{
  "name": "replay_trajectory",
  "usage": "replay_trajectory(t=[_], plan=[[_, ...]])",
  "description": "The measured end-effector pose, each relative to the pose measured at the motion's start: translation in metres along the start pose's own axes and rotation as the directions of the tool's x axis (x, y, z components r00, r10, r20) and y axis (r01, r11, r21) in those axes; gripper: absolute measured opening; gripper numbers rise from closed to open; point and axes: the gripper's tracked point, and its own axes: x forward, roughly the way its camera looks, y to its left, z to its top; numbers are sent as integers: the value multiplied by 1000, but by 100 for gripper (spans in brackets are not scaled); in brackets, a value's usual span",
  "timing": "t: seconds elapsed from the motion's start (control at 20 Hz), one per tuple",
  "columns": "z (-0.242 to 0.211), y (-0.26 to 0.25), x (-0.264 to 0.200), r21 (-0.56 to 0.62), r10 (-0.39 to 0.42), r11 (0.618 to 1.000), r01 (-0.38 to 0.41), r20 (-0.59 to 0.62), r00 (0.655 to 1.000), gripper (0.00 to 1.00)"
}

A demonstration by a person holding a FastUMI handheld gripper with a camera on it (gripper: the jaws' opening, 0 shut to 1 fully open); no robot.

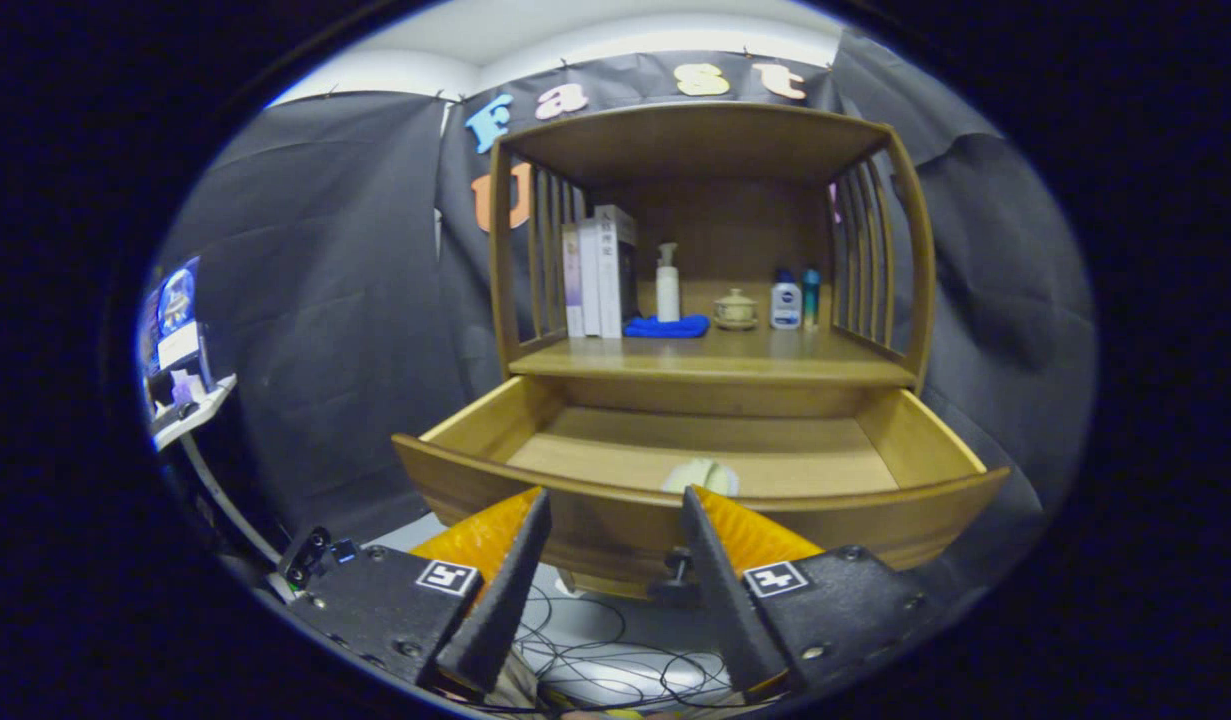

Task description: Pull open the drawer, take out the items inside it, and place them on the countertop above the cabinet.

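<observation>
The drawer point(695, 470) stood pulled open below the countertop point(715, 360), so the step in hand was judged to be retrieval. 1 pale item point(701, 476) lay on the drawer floor just behind the front panel, slightly right of centre. The gripper point(615, 510) hovered near the front panel, level and aimed forward, its 2 fingers spread wide and holding nothing. The next move called for rising over the panel, then descending around the item.

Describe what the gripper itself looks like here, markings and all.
The gripper has two wedge-shaped fingers tapering toward their tips, each mounted on a dark bolted plate carrying a small square black-and-white marker tag. A small dark knob-like fitting sits at the left base.
</observation>
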Motion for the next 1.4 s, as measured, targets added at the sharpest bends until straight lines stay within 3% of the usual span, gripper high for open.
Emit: replay_trajectory(t=[0.05, 0.2, 0.5, 0.75, 1.1, 1.25, 1.4], plan=[[8, 1, 2, 8, 7, 1000, -7, -8, 1000, 93], [27, -2, 15, 59, 26, 998, -24, -29, 999, 95], [34, -34, 59, 159, -36, 984, 76, -240, 970, 98], [17, -47, 92, 205, -50, 966, 156, -442, 895, 97], [-22, -66, 125, 133, -134, 952, 274, -626, 768, 92], [-39, -61, 129, 139, -100, 954, 265, -686, 720, 80], [-51, -70, 138, 102, -145, 949, 299, -700, 699, 70]])
